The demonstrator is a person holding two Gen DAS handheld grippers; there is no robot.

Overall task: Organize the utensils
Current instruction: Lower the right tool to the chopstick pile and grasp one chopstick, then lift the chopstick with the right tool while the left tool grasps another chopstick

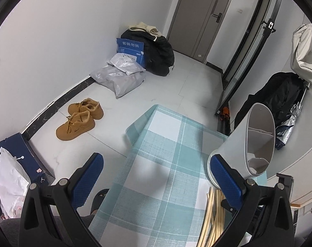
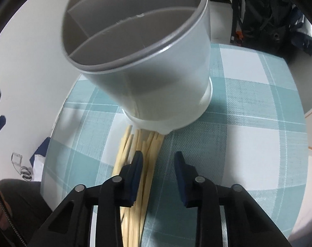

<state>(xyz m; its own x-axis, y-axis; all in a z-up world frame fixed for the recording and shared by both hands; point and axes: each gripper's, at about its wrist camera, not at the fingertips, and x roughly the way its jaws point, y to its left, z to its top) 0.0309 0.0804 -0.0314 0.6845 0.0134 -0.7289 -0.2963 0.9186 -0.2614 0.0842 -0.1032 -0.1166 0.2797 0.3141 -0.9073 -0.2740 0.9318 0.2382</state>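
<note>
1. The right gripper [image 2: 158, 160] points steeply down at the desk [image 2: 248, 123], its jaws set to a narrow gap with nothing pressed between the blue pads [image 2: 137, 164].
2. Only checked cloth shows in that gap; a bundle of pale chopsticks [image 2: 139, 144] lies under and just left of its left finger, and contact cannot be told.
3. Straight ahead of the right gripper the chopstick tips reach the foot of a white utensil holder [image 2: 147, 78], which stands on the desk and looks tilted in this fisheye view.
4. The holder's inside is split by partitions into compartments, all seen from above the rim.
5. The left gripper [image 1: 156, 177] is wide open, with nothing between its fingers [image 1: 88, 177] but the teal-and-white checked desk cloth [image 1: 160, 164].
6. Its right finger stands against the lower wall of the utensil holder [image 1: 234, 144]; whether it touches is unclear.
7. Below that finger the chopsticks [image 1: 213, 216] lie on the desk.
8. Beyond the left gripper, off the desk, tan shoes [image 1: 79, 119] sit on the floor [image 1: 176, 82], with grey parcels [image 1: 120, 76] and a black bag [image 1: 160, 55] farther away by the wall.
</note>
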